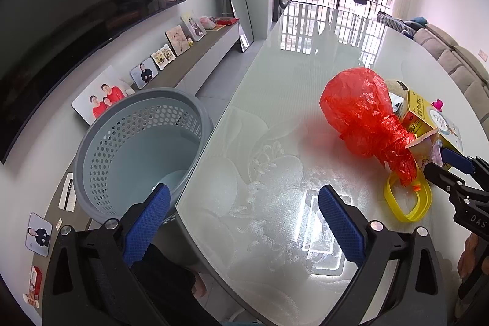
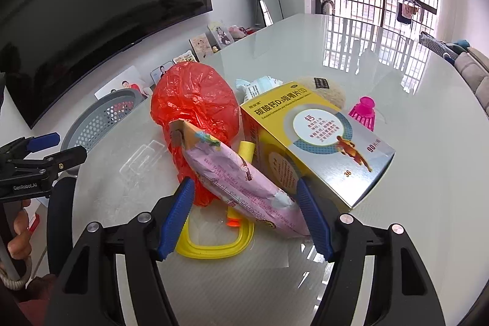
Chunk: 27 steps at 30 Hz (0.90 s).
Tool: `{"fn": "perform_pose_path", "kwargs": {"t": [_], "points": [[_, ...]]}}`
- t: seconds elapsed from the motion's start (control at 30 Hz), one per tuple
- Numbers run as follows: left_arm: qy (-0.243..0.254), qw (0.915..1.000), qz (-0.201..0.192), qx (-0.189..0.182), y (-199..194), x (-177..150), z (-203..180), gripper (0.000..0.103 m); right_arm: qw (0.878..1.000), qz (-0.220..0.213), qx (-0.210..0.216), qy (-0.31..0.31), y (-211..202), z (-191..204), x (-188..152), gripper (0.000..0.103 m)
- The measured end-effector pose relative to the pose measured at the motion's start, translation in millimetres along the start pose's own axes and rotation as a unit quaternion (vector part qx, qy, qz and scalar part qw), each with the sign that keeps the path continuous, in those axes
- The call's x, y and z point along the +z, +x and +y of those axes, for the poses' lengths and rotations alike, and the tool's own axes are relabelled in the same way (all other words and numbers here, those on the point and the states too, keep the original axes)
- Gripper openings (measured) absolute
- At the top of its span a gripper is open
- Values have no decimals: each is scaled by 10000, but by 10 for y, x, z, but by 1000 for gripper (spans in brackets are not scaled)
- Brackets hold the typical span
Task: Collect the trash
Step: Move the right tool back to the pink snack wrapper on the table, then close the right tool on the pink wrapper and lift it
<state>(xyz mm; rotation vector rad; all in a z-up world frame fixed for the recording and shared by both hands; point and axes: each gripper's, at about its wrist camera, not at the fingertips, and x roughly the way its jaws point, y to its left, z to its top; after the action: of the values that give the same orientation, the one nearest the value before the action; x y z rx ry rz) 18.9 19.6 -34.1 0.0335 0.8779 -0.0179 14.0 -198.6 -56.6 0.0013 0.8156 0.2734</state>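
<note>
- Left wrist view alone shows me the grey basket's (image 1: 134, 148) empty inside, beside the glass table (image 1: 275, 112); my left gripper (image 1: 244, 222) is spread, holding nothing.
- Right wrist view: my right gripper (image 2: 244, 213) clamps the pink packet (image 2: 244, 179), against the red bag (image 2: 195, 106) and yellow box (image 2: 314, 142).

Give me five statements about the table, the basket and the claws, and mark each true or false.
1. The right claw has a pink snack packet between its blue pads. True.
2. The left claw grips the crumpled red plastic bag. False: it is open and holds nothing.
3. The grey perforated basket stands on the glass table. False: it stands beside the table's edge.
4. A yellow plastic ring lies flat on the table. True.
5. The yellow and silver cardboard box is inside the basket. False: it is on the table.
</note>
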Motion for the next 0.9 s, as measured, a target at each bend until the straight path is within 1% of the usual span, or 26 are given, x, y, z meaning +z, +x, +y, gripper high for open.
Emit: {"fn": "perform_pose_path", "kwargs": {"t": [0.17,0.5,0.53,0.6,0.67,0.8,0.9], "points": [[26,10000,2,-11,-10,4,-30,96,9999,88,54,-69,74,-4,11,66],[105,9999,24,-15,-6,1,-100,96,9998,104,43,-146,98,21,3,66],[112,9999,24,-15,-7,2,-107,96,9998,105,49,-151,99,24,2,65],[120,9999,19,-18,-11,-3,-124,96,9998,105,50,-180,93,41,-6,61],[129,9999,17,-17,-14,-7,-127,96,9997,116,47,-227,90,61,-14,46],[132,9999,17,-14,-15,-4,-126,96,9995,129,69,-278,53,98,-36,40],[132,9999,15,-14,-15,-4,-127,96,9995,125,98,-272,25,111,-48,32]]}}
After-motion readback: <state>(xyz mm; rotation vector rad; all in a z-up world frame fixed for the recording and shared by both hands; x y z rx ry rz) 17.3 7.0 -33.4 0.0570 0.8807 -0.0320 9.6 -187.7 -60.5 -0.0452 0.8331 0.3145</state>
